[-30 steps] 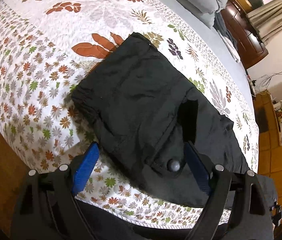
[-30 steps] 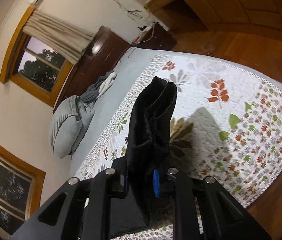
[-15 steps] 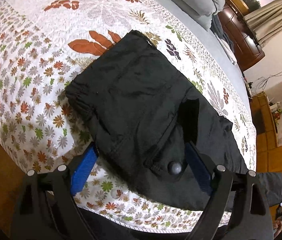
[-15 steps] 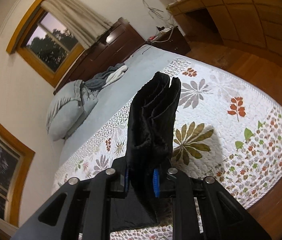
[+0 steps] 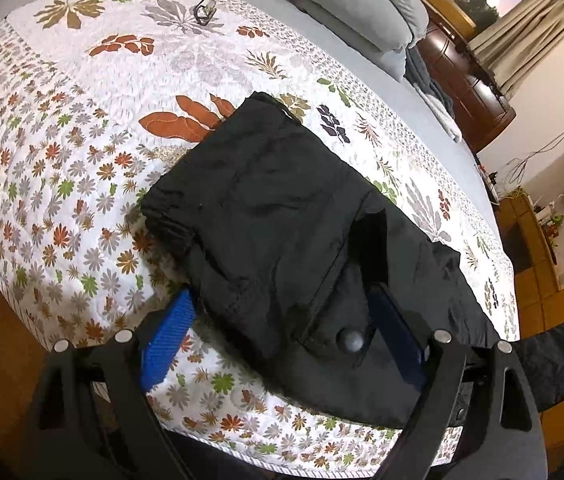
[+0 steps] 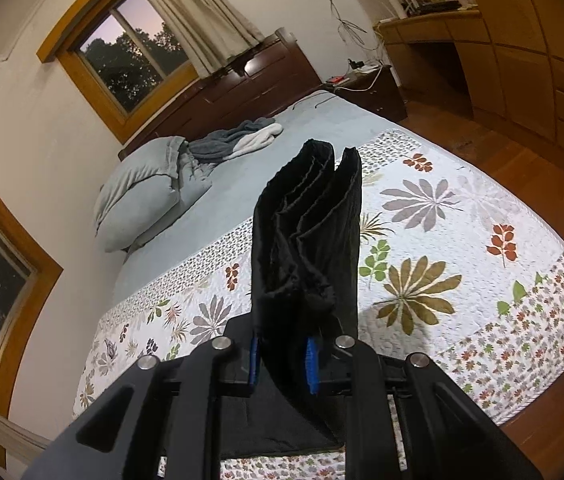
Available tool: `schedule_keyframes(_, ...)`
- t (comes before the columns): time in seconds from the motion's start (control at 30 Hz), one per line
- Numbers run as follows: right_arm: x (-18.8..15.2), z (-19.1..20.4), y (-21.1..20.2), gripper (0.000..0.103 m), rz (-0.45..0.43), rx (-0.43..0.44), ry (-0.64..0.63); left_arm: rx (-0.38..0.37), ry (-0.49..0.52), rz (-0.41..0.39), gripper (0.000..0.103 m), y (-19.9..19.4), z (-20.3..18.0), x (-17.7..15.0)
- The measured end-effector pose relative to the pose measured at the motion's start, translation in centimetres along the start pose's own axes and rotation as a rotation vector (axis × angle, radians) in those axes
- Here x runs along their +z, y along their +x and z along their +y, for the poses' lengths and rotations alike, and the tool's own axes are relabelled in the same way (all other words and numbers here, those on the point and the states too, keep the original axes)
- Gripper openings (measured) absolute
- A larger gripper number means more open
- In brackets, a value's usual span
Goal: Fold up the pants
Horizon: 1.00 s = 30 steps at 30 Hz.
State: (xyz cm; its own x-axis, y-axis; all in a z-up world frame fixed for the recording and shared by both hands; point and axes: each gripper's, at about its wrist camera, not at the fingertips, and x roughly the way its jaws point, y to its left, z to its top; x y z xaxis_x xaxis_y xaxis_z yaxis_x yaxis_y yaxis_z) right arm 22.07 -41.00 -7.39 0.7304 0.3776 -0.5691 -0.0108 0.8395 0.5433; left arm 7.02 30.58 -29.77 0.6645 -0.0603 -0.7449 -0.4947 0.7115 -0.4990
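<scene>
black pants [image 5: 265,216] half folded on quilt; right gripper [image 6: 282,356] clamps bunched cuffs, left gripper [image 5: 282,344] wide open.

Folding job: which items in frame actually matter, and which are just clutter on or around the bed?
In play:
- black pants, one bunched end clamped in the right gripper
- left gripper, jaws wide astride the pants
- floral quilt, the work surface

Lying about:
- grey pillow
- grey and white towels
- small dark object on the quilt
</scene>
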Motion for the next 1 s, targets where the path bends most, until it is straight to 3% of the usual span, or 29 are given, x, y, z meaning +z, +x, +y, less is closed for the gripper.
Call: schedule_keyframes(1.0,-4.0,12.8,2.1,0.017,0.064,-0.066,-0.298,-0.063,-0.088,0.015,0.09,-0.1,1.8,-0.8)
